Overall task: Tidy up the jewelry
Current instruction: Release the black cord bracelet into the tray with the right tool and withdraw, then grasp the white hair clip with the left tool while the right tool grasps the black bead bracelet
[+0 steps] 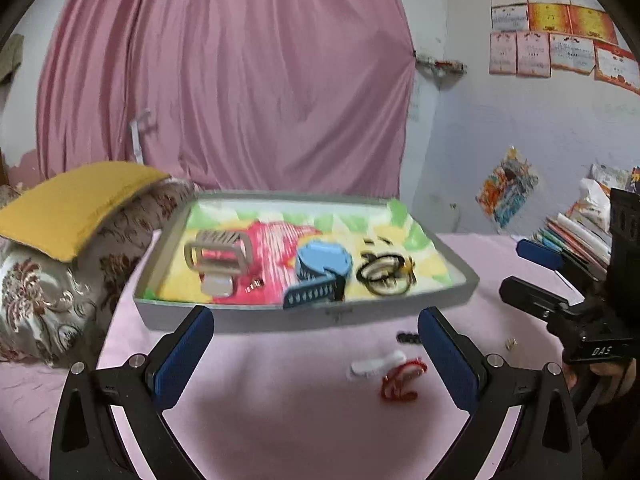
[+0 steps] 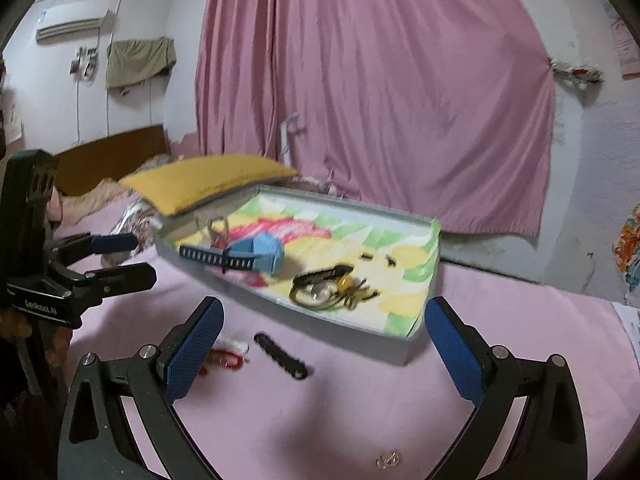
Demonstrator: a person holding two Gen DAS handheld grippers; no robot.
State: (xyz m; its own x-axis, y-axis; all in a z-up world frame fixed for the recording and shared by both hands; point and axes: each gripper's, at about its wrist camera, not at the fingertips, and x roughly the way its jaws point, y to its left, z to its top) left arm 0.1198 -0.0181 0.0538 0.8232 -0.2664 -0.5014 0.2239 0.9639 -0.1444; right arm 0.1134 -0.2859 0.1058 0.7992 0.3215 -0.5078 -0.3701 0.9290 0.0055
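A grey tray (image 1: 240, 316) with a colourful lining sits on the pink sheet. It holds a beige claw clip (image 1: 218, 254), a blue claw clip (image 1: 320, 264), a dark blue comb clip (image 1: 310, 296) and black hair ties (image 1: 384, 274). On the sheet in front lie a white clip (image 1: 376, 364), a red string bracelet (image 1: 400, 384) and a black strip clip (image 2: 280, 356). My left gripper (image 1: 316, 360) stands open before the tray, nothing between its fingers. My right gripper (image 2: 324, 354) is open too, empty, above the sheet near the tray's corner (image 2: 404, 354).
A yellow pillow (image 1: 80, 204) on a patterned cushion (image 1: 44, 292) lies left of the tray. Books (image 1: 576, 236) are stacked at the right. A small gold piece (image 1: 511, 343) and a clear trinket (image 2: 387, 459) rest on the sheet. A pink curtain (image 1: 240, 80) hangs behind.
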